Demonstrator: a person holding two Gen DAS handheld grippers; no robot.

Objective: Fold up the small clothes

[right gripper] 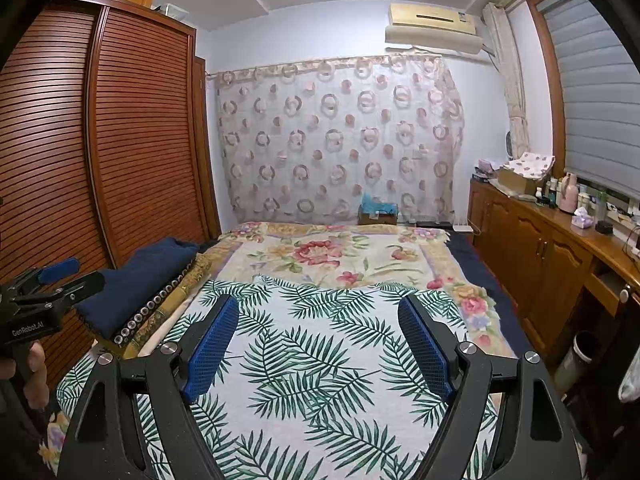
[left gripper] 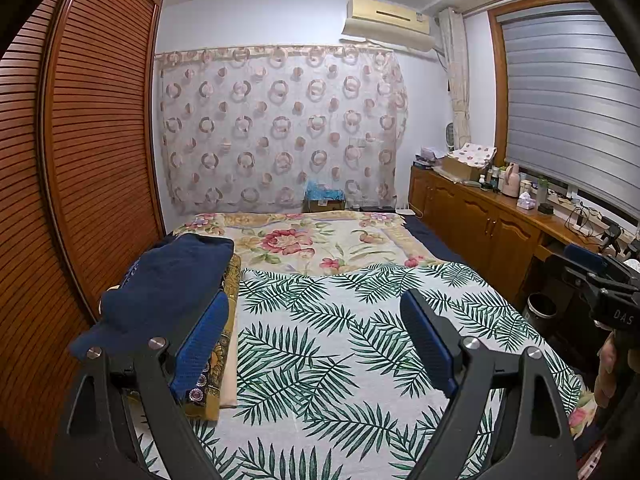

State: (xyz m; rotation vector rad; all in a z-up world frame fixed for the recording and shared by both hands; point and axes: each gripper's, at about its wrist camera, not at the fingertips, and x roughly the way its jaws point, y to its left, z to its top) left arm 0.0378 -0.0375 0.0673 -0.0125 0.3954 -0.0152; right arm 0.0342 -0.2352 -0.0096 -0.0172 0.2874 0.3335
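Both grippers hang over the bed's palm-leaf sheet (right gripper: 320, 360) w/ fingers wide apart, nothing in them: left gripper (left gripper: 320, 344), right gripper (right gripper: 320, 344). The folded navy garment (left gripper: 168, 280) sits on a stack at the bed's left edge, by the wardrobe (left gripper: 80, 160). Only the right cam shows the studded strip (right gripper: 156, 308) under it, and only the left cam shows the bin (left gripper: 540, 312) by the cabinets.

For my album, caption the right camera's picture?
Open right gripper above leaf-print sheet, navy garment waiting.

Navy garment (left gripper: 168, 280), folded into a thick bundle, sits on a stack of patterned folded fabric left of and ahead of my left claw (left gripper: 316, 344), beyond its left finger. No contact.
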